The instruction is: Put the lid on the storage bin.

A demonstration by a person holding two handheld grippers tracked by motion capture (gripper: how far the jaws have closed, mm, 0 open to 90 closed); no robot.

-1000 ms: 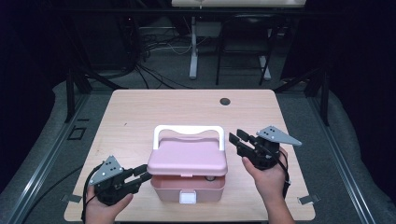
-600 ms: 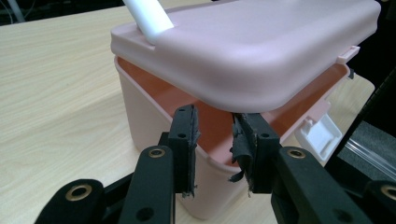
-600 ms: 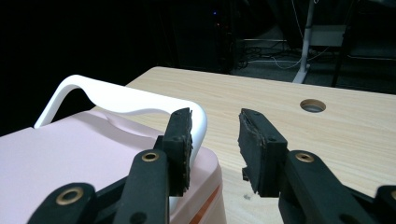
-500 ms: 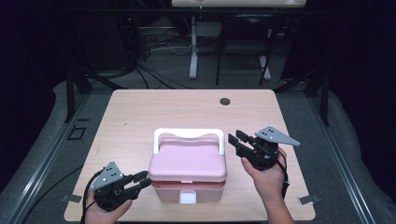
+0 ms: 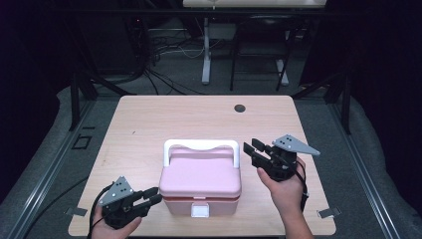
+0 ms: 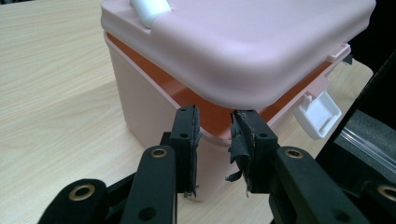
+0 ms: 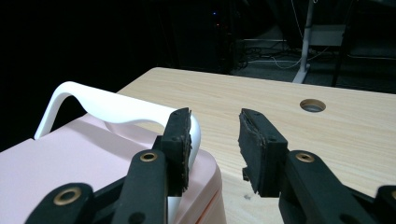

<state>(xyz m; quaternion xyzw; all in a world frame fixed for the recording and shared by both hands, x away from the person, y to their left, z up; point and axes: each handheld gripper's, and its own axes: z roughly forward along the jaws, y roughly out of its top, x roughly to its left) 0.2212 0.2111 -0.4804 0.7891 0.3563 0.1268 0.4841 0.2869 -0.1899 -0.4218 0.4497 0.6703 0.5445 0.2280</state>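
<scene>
Flanking the pink box, each hand-held gripper, left and right, gapes half-open, grasping nothing.

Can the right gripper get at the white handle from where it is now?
Probably yes: the right gripper hangs open beside the handle end, with nothing between them.

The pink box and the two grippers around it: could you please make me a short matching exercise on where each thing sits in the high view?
Column one:
1. pink box
2. white handle
3. left gripper
4. right gripper

Column two:
a. at the box's right side, near the handle's end
b. at the box's front left corner, by the lid seam
c. at the table's near edge, in the middle
d. arched along the far edge of the lid

Pairs: 1-c, 2-d, 3-b, 4-a
</scene>
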